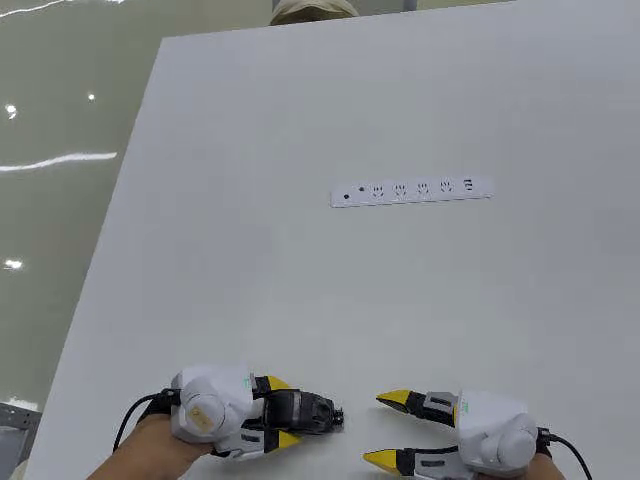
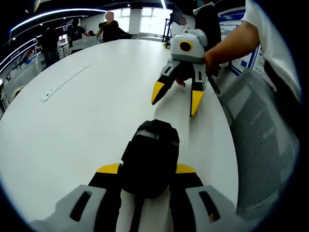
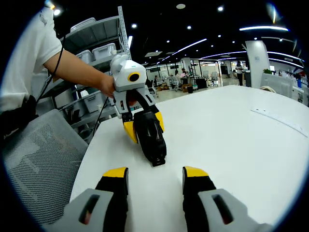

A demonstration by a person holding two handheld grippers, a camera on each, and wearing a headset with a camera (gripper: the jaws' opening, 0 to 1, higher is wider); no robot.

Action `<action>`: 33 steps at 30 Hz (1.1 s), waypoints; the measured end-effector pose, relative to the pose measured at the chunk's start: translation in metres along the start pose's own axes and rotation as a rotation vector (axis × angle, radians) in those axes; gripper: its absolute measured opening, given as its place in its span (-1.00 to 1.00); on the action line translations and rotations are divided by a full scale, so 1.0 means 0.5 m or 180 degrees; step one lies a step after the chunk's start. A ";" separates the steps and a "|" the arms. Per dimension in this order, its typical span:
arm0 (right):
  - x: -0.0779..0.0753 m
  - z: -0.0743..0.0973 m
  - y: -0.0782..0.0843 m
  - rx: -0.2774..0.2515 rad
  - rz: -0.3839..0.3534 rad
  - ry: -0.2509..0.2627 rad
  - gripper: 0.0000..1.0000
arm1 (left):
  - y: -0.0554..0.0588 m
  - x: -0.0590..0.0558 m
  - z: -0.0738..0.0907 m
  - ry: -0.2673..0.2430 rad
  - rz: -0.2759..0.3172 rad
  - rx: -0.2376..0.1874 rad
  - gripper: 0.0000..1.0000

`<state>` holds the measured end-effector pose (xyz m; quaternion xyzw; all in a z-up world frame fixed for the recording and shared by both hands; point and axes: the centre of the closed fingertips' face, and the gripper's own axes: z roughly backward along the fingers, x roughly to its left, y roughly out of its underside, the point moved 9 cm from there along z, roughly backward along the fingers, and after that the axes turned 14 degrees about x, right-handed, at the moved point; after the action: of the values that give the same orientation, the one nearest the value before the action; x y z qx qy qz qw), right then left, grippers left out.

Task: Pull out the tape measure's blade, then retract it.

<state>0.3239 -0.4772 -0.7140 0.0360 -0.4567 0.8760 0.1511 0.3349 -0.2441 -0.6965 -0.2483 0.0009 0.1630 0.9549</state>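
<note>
A black tape measure [image 1: 300,412] rests on the white table [image 1: 330,290] near its front edge, blade end pointing right. My left gripper [image 1: 283,411] is shut on it, yellow-tipped jaws on either side of the case [image 2: 150,157]. The right gripper [image 1: 390,430] stands open a short way to the right, jaws pointing at the tape measure and apart from it. From the right gripper view the tape measure [image 3: 150,134] lies straight ahead of my own jaws [image 3: 155,175], held by the left gripper [image 3: 143,123]. In the left gripper view the right gripper [image 2: 175,98] faces me, open.
A white power strip [image 1: 412,190] lies flat mid-table, beyond both grippers. The table's left edge [image 1: 105,250] drops to a glossy floor. A mesh chair [image 3: 43,159] stands by the table, and people and shelves fill the background.
</note>
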 end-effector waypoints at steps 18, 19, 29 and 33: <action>-0.002 -0.012 -0.001 0.0003 0.0029 -0.0021 -0.12 | 0.003 0.001 -0.003 -0.0027 -0.0063 0.0018 -0.33; -0.003 -0.015 -0.002 0.0016 0.0055 -0.0033 -0.13 | 0.003 0.001 -0.003 -0.0024 -0.0057 0.0019 -0.33; -0.007 -0.042 -0.016 0.0033 0.0197 -0.0104 -0.21 | 0.004 0.001 -0.004 -0.0022 -0.0045 0.0016 -0.33; -0.008 -0.051 -0.019 0.0041 0.0226 -0.0128 -0.22 | 0.004 0.001 -0.004 -0.0021 -0.0039 0.0016 -0.33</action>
<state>0.3325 -0.4523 -0.7220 0.0384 -0.4550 0.8828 0.1106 0.3347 -0.2433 -0.6995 -0.2453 -0.0033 0.1580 0.9565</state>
